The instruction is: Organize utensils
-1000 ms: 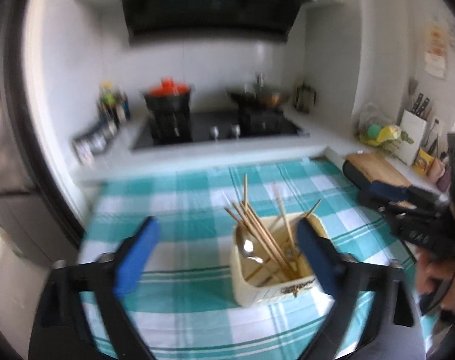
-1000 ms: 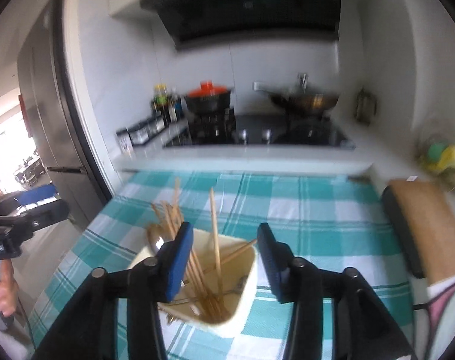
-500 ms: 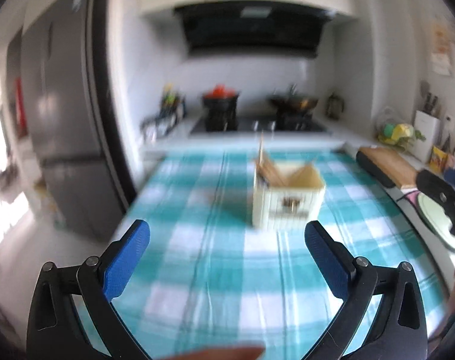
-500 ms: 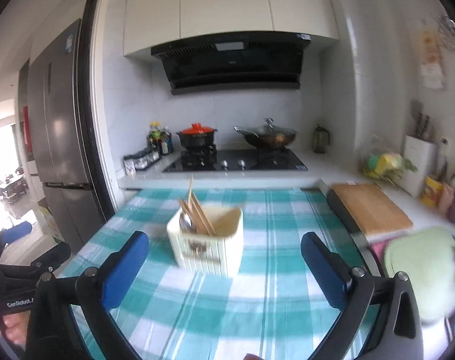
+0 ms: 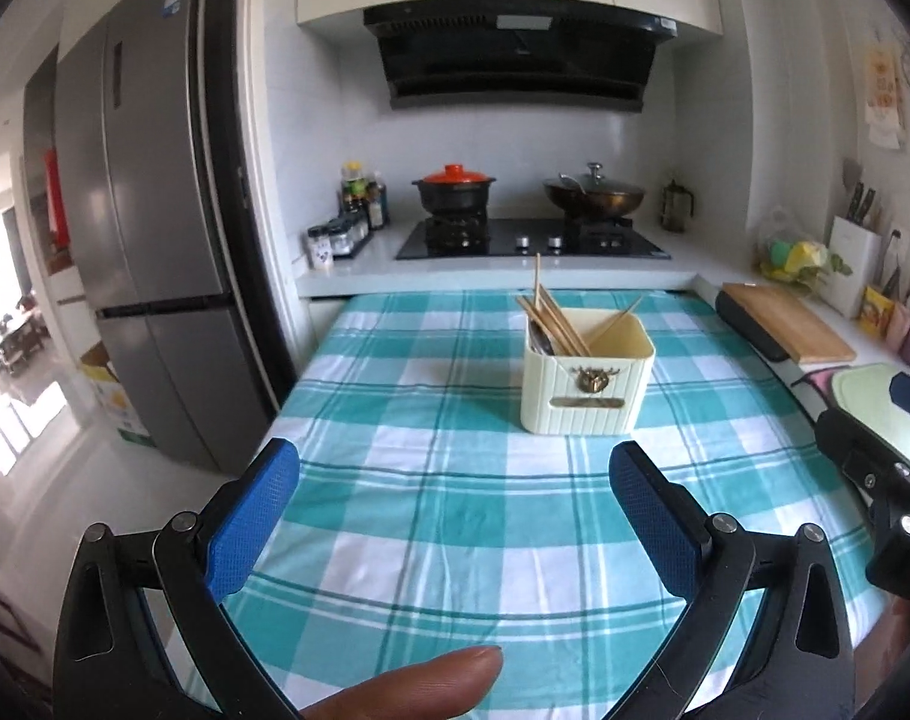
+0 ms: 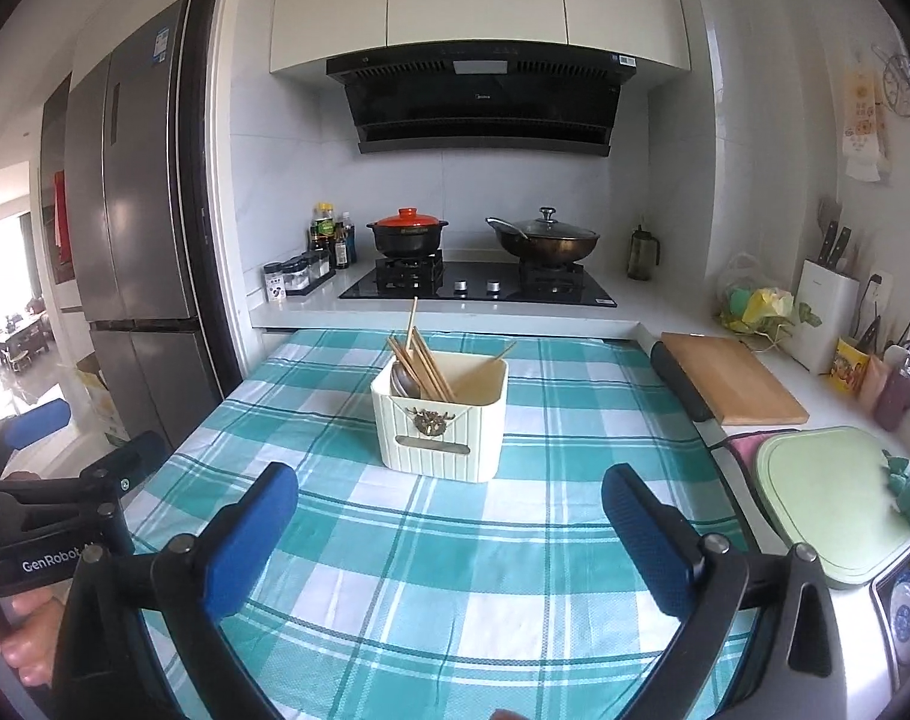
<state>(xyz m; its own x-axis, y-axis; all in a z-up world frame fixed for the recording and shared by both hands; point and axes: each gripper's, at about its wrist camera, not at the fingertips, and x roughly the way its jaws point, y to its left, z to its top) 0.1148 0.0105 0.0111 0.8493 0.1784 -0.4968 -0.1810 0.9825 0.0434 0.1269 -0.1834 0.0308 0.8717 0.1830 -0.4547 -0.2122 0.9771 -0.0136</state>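
Tools left [image 5: 455,510] and right [image 6: 449,516] gape empty over checked cloth [image 6: 455,570], well short of utensil holder [image 6: 440,420].

1. One cream utensil box [image 6: 440,431] stands mid-bench.
2. One bundle of wooden chopsticks [image 6: 422,363] in it (too tightly packed to count), plus one separate stick [image 6: 496,355] leaning toward its right corner.
3. One metal spoon [image 6: 404,381].
4. Two pots on the stove: one red-lidded [image 6: 408,232], one wok [image 6: 542,238].
5. Two cutting boards at the bench's right edge: one wooden [image 6: 732,377], one green [image 6: 830,498].
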